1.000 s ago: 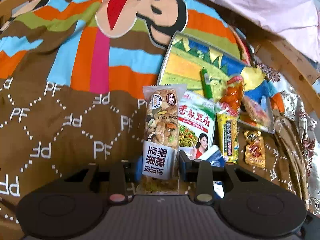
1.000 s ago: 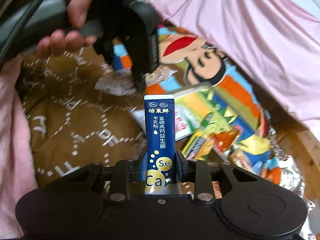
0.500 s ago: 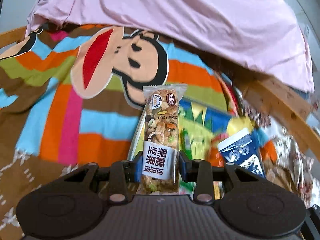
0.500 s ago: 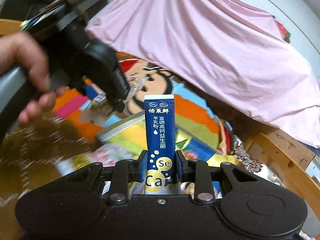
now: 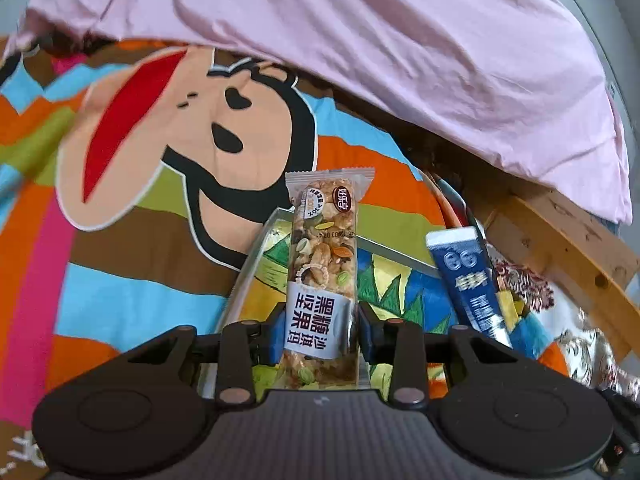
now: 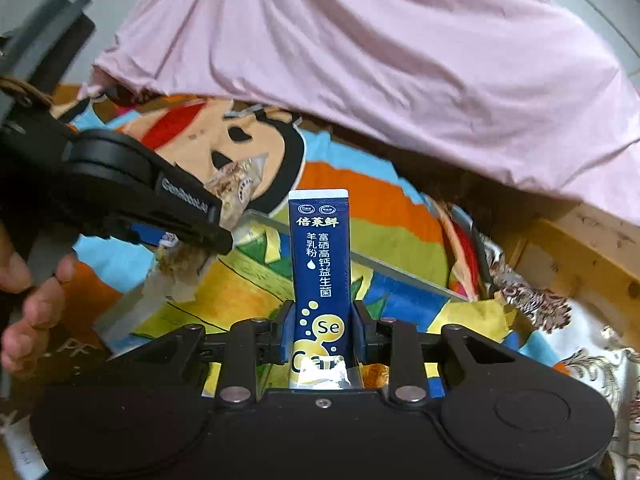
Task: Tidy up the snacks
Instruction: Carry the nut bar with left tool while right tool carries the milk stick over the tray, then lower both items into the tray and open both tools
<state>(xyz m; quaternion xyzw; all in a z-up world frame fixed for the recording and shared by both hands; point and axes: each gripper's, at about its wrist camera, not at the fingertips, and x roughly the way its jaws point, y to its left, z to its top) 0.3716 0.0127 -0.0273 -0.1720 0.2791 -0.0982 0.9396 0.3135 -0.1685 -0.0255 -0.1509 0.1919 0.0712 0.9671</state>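
Note:
My left gripper is shut on a clear-wrapped nut bar with a white label, held upright above a colourful tin tray. My right gripper is shut on a dark blue powder stick, also held above the tray. The blue stick also shows in the left wrist view, to the right of the nut bar. The left gripper with the nut bar shows at the left in the right wrist view.
The tray lies on a striped cartoon-monkey blanket. A pink sheet is draped behind it. A wooden frame and a silvery patterned cloth are at the right. The person's hand holds the left gripper.
Both grippers have lifted and moved forward over the tray with their snacks. The loose snack pile on the bed has dropped out of view.

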